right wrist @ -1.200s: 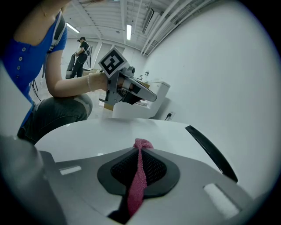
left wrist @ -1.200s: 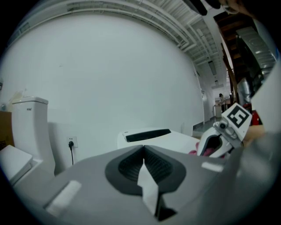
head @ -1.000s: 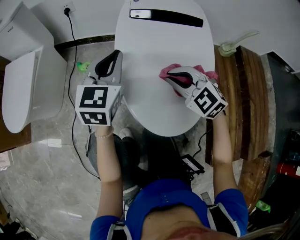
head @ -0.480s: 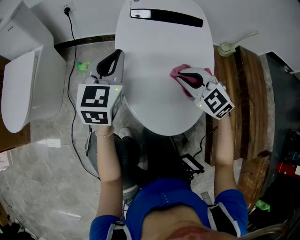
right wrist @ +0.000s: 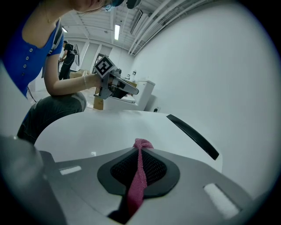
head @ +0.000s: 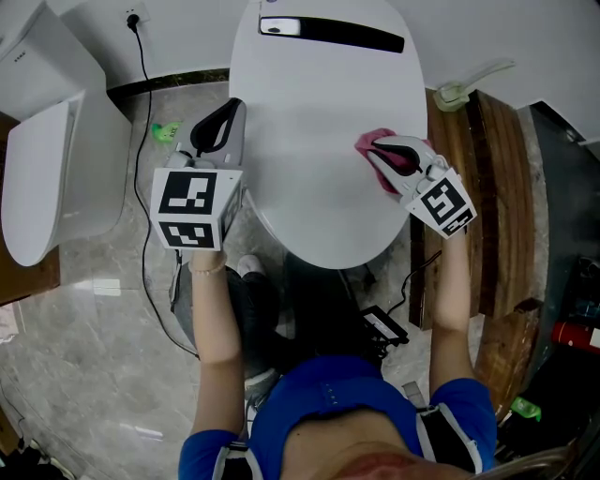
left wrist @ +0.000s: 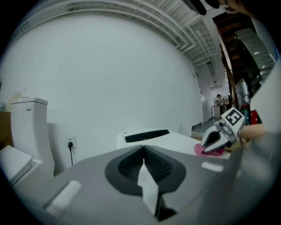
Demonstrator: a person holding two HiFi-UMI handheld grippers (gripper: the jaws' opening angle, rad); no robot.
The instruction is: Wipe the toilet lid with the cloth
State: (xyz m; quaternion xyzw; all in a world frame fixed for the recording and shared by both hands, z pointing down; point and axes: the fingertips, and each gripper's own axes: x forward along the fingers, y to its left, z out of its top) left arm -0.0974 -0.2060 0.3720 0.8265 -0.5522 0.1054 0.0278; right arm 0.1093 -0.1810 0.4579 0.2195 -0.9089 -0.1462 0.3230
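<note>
Head view: right tongs [head: 382,150], clamped on the pink cloth [head: 366,142], have slid to the right edge of the toilet lid [head: 309,122], probably ending one wipe; left tongs [head: 228,112] hang closed, empty.

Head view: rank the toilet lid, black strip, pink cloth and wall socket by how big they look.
1. toilet lid, by far the largest.
2. black strip.
3. pink cloth; unsure against the strip, since the right claw covers part of it.
4. wall socket, smallest.

Nothing legible: the small mark on the white cistern [left wrist: 29,115] is too blurred.
</note>
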